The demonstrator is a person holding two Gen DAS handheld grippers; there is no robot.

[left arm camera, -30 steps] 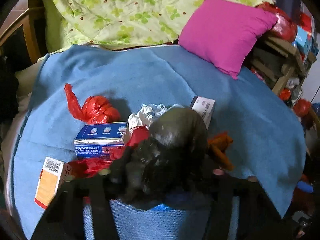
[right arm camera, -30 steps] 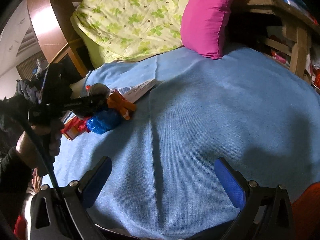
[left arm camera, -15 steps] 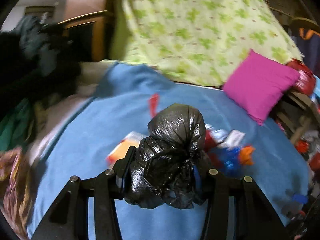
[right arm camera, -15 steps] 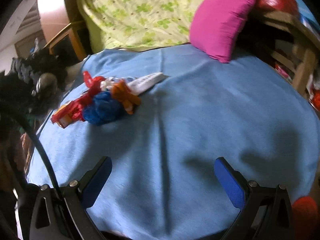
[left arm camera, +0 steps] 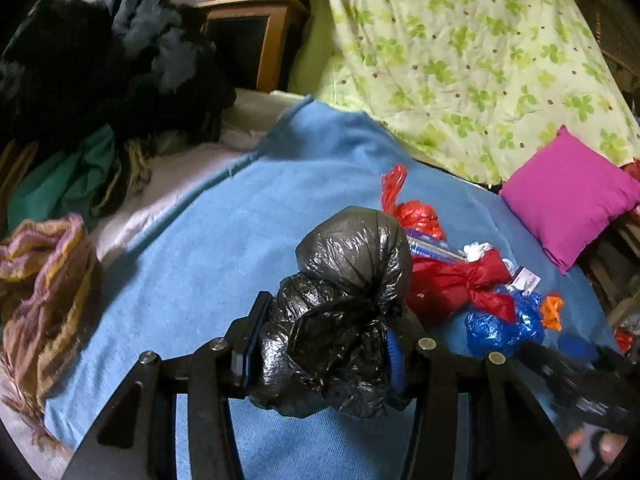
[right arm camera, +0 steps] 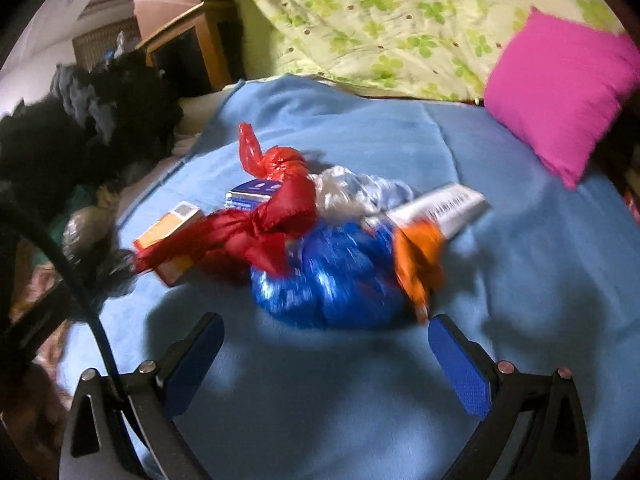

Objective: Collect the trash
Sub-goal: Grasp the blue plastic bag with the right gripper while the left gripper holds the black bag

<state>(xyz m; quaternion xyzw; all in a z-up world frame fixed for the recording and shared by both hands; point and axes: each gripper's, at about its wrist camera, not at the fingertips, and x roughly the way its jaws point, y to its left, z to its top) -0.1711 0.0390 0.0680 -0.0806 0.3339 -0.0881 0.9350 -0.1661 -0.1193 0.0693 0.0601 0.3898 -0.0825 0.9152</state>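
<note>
Two grippers are over the soft blue blanket (right arm camera: 500,160). The left gripper (left arm camera: 324,350) pinches a crinkly black plastic bag tied in a knot (left arm camera: 344,312) and holds it above the blanket. The right gripper (right arm camera: 326,364) is spread wide with nothing in it, just in front of a shiny round blue bag (right arm camera: 328,284). Touching that blue bag are a knotted red plastic bag (right arm camera: 272,220), a small orange wrapper (right arm camera: 420,256) and a flat white box (right arm camera: 436,208).

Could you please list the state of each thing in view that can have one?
Left claw: shut on the black bag.
Right claw: open, empty, just short of the blue bag.
Black bag: tied, held off the blanket.
Blue bag: knotted, lying on the blanket.
Red bags: knotted, in the pile.
Orange box: lying flat, partly under a red bag.
Pillow: leaning against the quilt.
</note>
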